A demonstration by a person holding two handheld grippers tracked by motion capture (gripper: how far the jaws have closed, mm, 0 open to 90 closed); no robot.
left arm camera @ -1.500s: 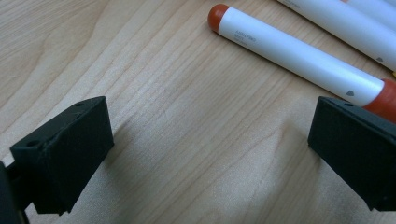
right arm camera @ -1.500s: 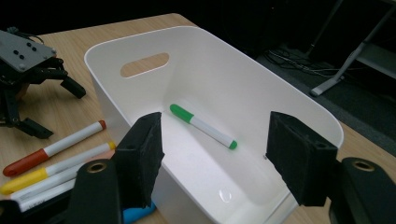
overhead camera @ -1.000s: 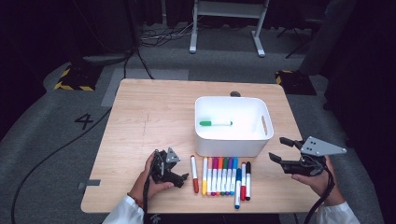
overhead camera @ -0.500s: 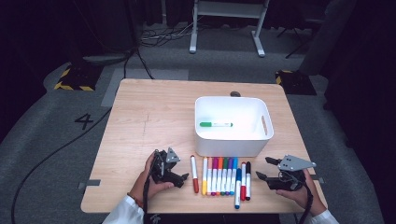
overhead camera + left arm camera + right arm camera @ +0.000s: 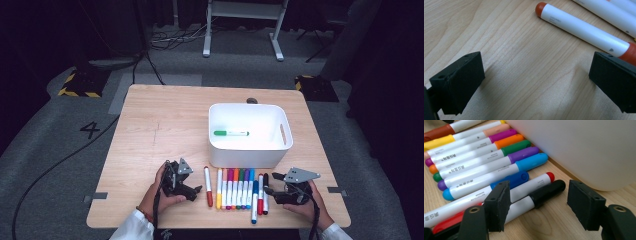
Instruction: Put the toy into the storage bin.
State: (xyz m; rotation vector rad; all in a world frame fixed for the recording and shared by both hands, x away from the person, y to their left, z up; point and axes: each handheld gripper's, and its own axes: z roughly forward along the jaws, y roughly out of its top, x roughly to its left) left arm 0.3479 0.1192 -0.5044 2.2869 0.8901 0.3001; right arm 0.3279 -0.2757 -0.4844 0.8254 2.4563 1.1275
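A row of coloured markers (image 5: pixel 240 187) lies at the table's front edge, before a white bin (image 5: pixel 250 136) that holds a green marker (image 5: pixel 231 133). A red-capped marker (image 5: pixel 208 186) lies apart at the row's left. My left gripper (image 5: pixel 192 191) rests open on the wood just left of it; the red-capped marker (image 5: pixel 584 30) lies beyond its right jaw. My right gripper (image 5: pixel 270 191) is open, low on the table at the row's right end. In the right gripper view the black marker (image 5: pixel 541 195) lies between the jaws, its cap near the bin wall (image 5: pixel 584 147).
The table's left half and far side are bare wood (image 5: pixel 165 120). Cables (image 5: pixel 60 160) run across the grey floor to the left. A metal stand (image 5: pixel 240 20) is behind the table.
My right gripper has dropped from beside the table's right edge and moved left to the black marker at the row's end. The left gripper has stayed put.
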